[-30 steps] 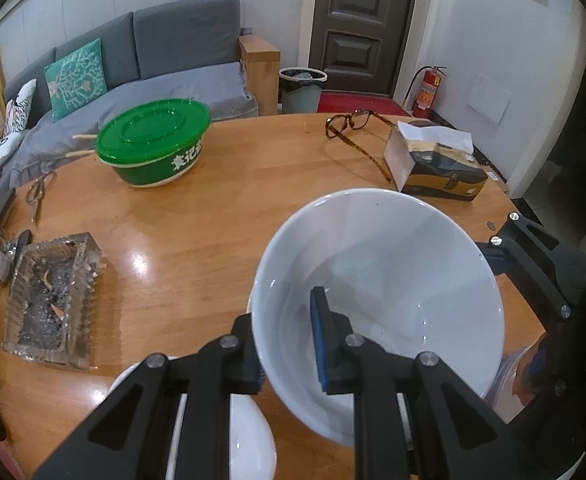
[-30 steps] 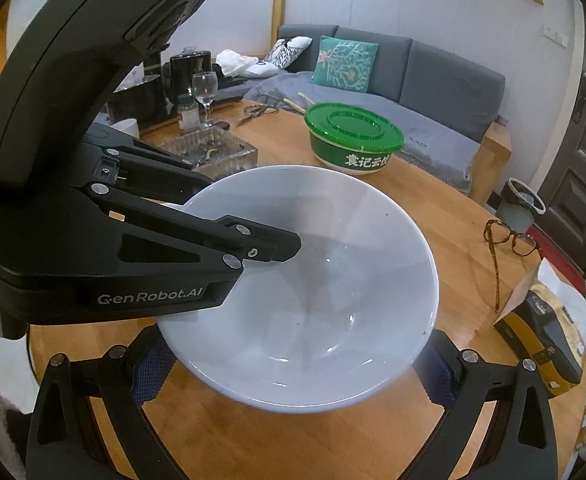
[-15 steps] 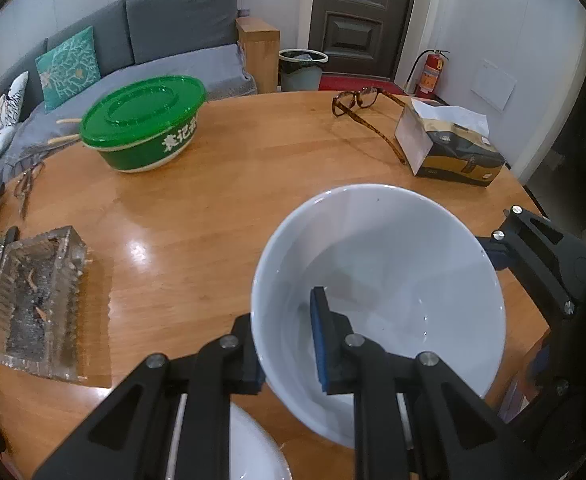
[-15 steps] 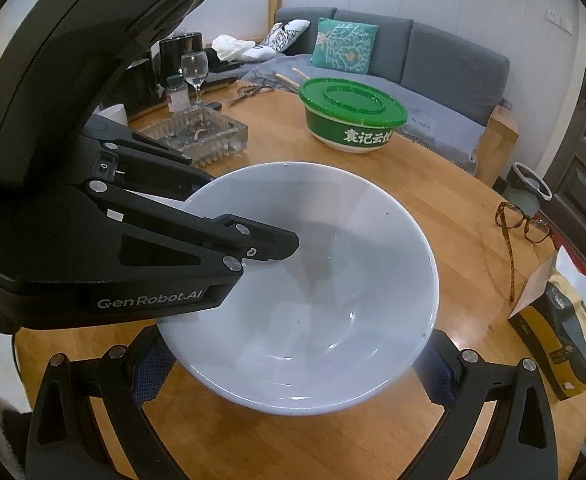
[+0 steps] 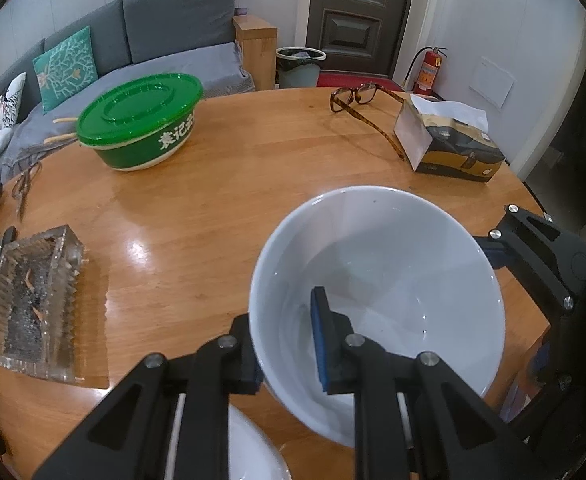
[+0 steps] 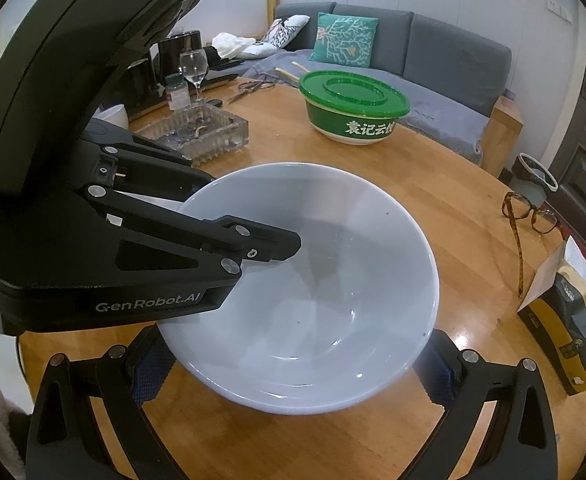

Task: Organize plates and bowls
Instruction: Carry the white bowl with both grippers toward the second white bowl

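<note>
A large white bowl (image 5: 377, 292) hangs tilted just above the round wooden table (image 5: 221, 208). My left gripper (image 5: 283, 344) is shut on the bowl's near rim, one blue pad inside and the other finger outside. In the right wrist view the same bowl (image 6: 313, 300) sits between the fingers of my right gripper (image 6: 293, 376), whose pads press on its outer wall from both sides. A white plate (image 5: 249, 452) lies on the table under the left gripper, mostly hidden.
A green lidded bowl (image 5: 141, 120) stands at the far left of the table, with a glass ashtray (image 5: 33, 300) at the near left. Glasses (image 5: 357, 100) and a tissue box (image 5: 449, 148) lie far right. A wine glass (image 6: 193, 68) and scissors (image 6: 253, 88) are near the table's far edge.
Both grippers have sunk a little toward the table with the bowl still between them. Neither grip has changed.
</note>
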Motion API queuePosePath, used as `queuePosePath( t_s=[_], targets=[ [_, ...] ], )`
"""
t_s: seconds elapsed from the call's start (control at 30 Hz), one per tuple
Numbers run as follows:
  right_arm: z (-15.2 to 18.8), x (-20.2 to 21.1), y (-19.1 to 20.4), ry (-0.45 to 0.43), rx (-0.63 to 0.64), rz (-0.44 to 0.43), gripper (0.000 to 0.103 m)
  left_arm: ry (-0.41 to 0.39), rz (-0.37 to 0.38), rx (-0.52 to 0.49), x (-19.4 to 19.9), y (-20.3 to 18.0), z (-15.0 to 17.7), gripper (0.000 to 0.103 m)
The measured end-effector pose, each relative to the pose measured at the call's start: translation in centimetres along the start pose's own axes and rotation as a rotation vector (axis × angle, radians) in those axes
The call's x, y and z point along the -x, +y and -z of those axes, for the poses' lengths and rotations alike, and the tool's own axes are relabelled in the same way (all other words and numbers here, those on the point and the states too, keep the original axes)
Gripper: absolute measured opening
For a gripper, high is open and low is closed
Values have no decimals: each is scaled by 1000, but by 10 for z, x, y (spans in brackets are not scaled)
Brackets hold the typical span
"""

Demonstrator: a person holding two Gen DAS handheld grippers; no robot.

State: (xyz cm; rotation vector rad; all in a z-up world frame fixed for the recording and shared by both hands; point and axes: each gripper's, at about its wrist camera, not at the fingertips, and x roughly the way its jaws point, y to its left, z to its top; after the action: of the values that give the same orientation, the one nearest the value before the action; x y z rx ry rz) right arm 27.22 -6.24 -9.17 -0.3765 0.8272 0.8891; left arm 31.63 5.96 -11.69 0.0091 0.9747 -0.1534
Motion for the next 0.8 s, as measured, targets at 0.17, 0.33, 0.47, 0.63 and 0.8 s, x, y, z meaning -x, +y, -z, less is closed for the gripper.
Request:
queuePosePath(
  t_s=[0.17, 0.33, 0.47, 0.63, 0.8],
  targets=[
    [0, 0, 2, 8, 13, -1, 100, 3, -1, -7, 0, -1, 2, 17],
    [1, 0, 2, 13, 16, -4, 100, 4, -2, -7, 0, 0, 3, 19],
    [1, 1, 2, 19, 16, -9, 100, 0, 4, -1, 3, 1, 5, 19],
    [2, 1, 2, 21, 15, -12, 100, -16, -41, -36, 8, -7, 8, 19],
    [3, 1, 0, 26, 10, -15, 100, -21, -63, -57, 10, -10, 10, 19]
  ],
)
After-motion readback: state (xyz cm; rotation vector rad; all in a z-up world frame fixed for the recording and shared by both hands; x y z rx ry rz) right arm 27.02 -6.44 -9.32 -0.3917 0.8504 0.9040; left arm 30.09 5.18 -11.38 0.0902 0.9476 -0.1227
